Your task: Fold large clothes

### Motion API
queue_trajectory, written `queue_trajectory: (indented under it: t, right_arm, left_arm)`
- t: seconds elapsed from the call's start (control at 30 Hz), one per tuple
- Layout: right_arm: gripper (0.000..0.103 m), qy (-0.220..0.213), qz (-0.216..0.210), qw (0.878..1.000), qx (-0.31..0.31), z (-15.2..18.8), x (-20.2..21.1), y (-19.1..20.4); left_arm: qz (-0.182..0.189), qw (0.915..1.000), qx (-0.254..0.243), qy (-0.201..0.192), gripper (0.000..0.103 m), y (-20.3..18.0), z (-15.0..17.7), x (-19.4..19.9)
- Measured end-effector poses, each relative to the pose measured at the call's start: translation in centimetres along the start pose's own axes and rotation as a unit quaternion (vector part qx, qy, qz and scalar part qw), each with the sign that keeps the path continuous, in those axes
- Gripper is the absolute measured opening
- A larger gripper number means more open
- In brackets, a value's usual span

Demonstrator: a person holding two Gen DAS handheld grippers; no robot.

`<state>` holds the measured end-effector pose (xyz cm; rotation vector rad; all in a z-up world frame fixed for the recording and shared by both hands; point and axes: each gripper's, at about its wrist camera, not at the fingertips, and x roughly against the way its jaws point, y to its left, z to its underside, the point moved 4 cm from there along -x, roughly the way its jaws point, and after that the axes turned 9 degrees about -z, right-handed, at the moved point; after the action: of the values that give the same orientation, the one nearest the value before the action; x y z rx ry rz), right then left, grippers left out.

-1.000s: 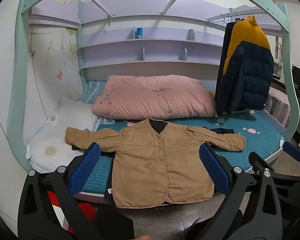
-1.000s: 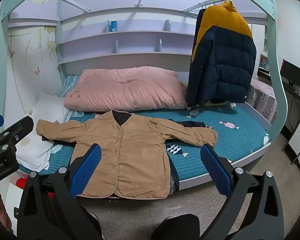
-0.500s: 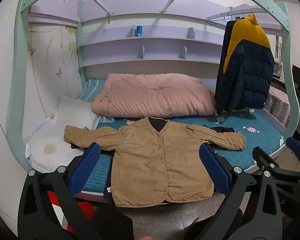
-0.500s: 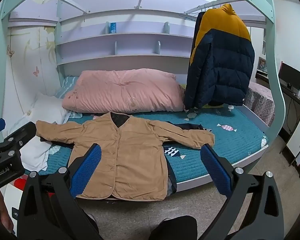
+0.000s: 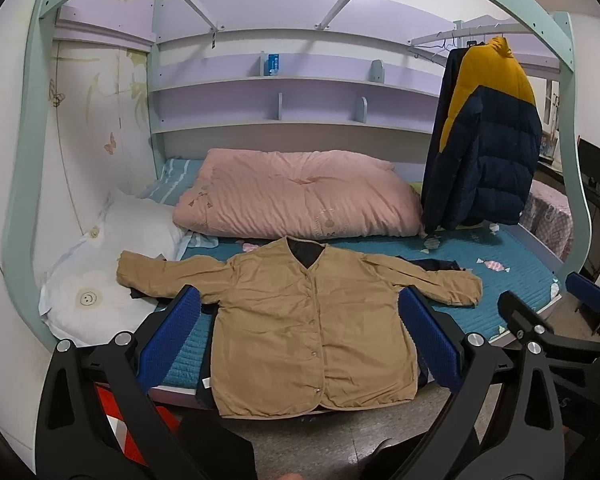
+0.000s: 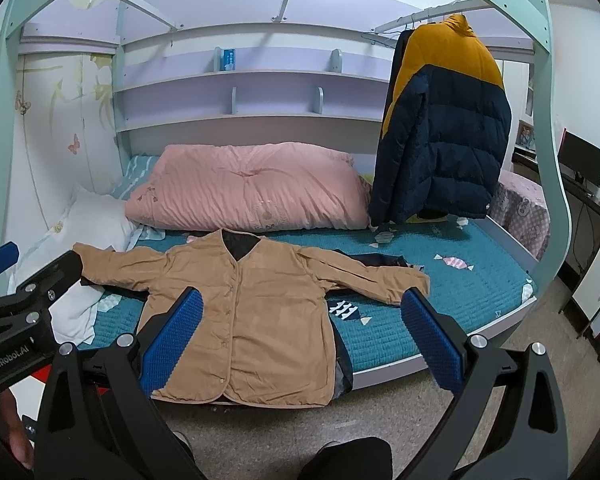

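Now, what we see, left to right:
Left gripper [image 5: 300,338]: our blue-padded jaws spread wide, holding nothing, off the bed.
Tan buttoned cloth jacket [image 5: 300,320]: flat on the teal quilted bed [image 5: 512,276], sleeves out to 9 and 3 o'clock, hem over the edge at 6.
Right gripper [image 6: 302,340]: we hold it gaping, empty.
Navy-and-yellow puffer coat [image 6: 440,120]: hanging at 2 o'clock.
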<state>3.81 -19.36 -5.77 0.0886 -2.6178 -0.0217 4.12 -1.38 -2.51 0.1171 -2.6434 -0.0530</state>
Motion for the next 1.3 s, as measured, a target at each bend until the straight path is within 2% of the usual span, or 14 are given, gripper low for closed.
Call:
queue_trajectory:
  t: [0.5,1.3]
  right_arm:
    - [0.096,-0.014,0.005,1.0,0.009,-0.5,0.4,0.1]
    - [0.096,-0.019,0.004,1.0,0.01,-0.5,0.6,0.1]
  left_arm:
    - [0.01,0.9998,0.006,-0.017,0.099,0.1,0.1,0.2]
    - [-0.002,0.9996,0.0,-0.027,0.099,0.1,-0.4,0.9]
